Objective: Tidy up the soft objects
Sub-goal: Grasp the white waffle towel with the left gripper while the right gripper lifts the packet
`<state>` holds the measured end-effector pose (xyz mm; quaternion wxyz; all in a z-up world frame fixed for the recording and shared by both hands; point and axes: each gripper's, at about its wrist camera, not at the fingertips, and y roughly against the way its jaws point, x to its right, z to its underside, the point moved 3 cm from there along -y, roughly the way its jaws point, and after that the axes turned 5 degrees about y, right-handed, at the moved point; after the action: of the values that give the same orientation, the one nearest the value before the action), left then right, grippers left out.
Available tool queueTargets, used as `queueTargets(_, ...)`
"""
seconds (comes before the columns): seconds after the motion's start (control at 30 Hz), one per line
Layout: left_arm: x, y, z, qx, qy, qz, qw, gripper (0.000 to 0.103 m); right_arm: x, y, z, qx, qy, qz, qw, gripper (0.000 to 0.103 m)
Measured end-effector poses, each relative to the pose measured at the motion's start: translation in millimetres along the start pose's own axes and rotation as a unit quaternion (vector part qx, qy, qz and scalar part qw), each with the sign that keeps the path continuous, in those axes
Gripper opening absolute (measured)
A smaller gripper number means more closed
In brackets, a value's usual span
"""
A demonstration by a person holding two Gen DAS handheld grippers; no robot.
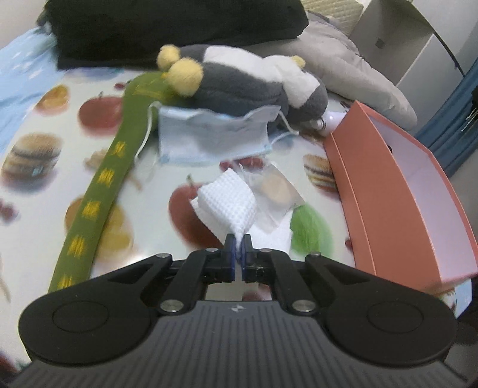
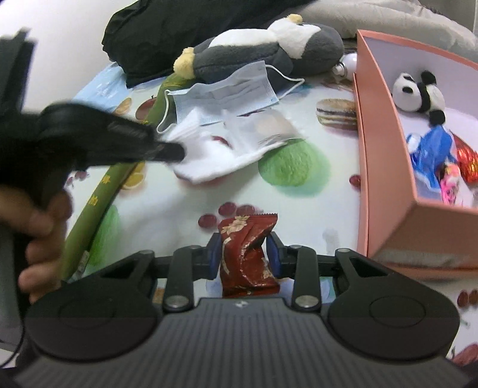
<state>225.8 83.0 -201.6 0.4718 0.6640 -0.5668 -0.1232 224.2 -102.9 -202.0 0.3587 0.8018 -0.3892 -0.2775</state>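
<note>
My left gripper [image 1: 238,238] is shut on a corner of a white waffle cloth [image 1: 228,198], which hangs lifted above the table. From the right wrist view the same left gripper [image 2: 176,150] shows as a blurred black shape on the white cloth [image 2: 215,161]. My right gripper [image 2: 243,241] is shut on a crumpled red snack packet [image 2: 248,253] just above the tablecloth. A grey and white plush penguin [image 1: 239,83] lies at the back, with a blue face mask [image 1: 209,137] in front of it. A green ribbon [image 1: 98,185] runs along the left.
A pink box [image 1: 397,203] stands at the right; inside the pink box [image 2: 385,167] are a panda plush [image 2: 418,92], a blue wrapper [image 2: 433,152] and other wrappers. A clear sachet [image 1: 274,191] lies by the cloth. Black fabric [image 1: 167,27] and a grey cushion [image 1: 358,71] lie behind.
</note>
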Motion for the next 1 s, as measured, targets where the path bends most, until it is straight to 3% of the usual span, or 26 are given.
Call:
queueTargets(0.27,-22.4,27.6,59.5,-0.037,0.035,-0.006,0.9987,0.005,1.2,4.3,16.4,-0.002,-0.017,0.010,1.000,0.035)
queueTargets(0.43,-26.7,31.0,76.9,-0.072,0.019,-0.007,0.9972,0.006,9.2,-0.6,21.7,-0.002,-0.036,0.017,0.999,0.034)
queueTargets(0.5,-28.3,34.3,77.5,-0.073,0.015,-0.001,0.9972,0.019,12.0,-1.9,23.0,-0.002,-0.039,0.015,0.999,0.034)
queueTargets(0.57,-27.4,37.1,74.5,-0.068,0.006,0.003,0.9976,0.051,14.2,-3.3,24.4,-0.003,-0.042,0.017,0.999,0.035)
queueTargets(0.7,-18.3,42.2,67.0,-0.047,-0.032,0.006,0.9984,0.060,19.6,-5.1,26.8,-0.007,-0.046,0.018,0.999,0.035)
queueTargets(0.83,-5.3,36.0,63.5,-0.041,-0.075,0.009,0.9963,0.074,24.9,-5.0,27.6,-0.012,-0.054,0.016,0.998,0.043)
queueTargets(1.0,6.7,9.9,69.3,-0.058,-0.137,-0.012,0.9888,0.075,28.6,-7.0,31.5,-0.015,-0.058,0.005,0.998,0.046)
